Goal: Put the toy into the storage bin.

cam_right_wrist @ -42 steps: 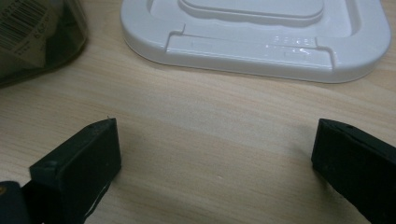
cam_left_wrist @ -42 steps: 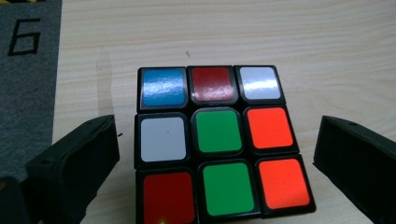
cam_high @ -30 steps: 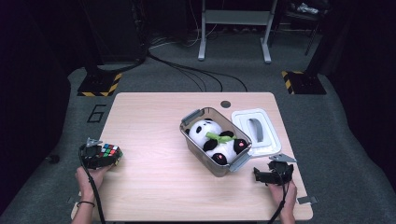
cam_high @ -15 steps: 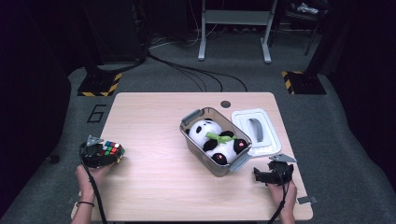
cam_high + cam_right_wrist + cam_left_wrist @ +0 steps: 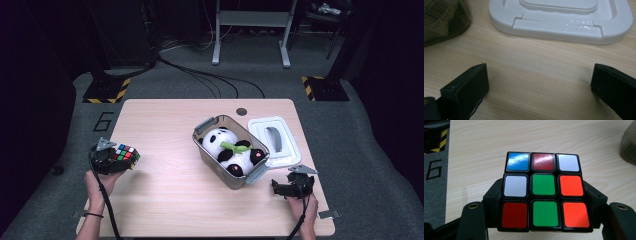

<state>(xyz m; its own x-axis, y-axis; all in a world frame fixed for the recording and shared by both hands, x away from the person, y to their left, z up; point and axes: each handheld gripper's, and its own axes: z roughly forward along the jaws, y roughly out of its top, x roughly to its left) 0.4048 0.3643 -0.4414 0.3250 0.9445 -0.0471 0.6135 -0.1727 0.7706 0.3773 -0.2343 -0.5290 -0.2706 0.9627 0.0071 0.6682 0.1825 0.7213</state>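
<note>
One cube (image 5: 543, 198) pinched in left gripper (image 5: 111, 159), lifted at near-left of table (image 5: 165, 200). Right gripper (image 5: 290, 187) spread, empty, near lid (image 5: 560, 17). Next, prob: carry cube right into bin (image 5: 212, 160) w/ panda (image 5: 235, 150).

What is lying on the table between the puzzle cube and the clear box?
Nothing. In the high view, bare wooden table separates the puzzle cube, clamped in the left gripper, from the clear box holding the plush panda.

One puzzle cube (image 5: 125, 153), one plush panda (image 5: 234, 153), one clear container (image 5: 215, 122), one white lid (image 5: 292, 159), two grippers
</note>
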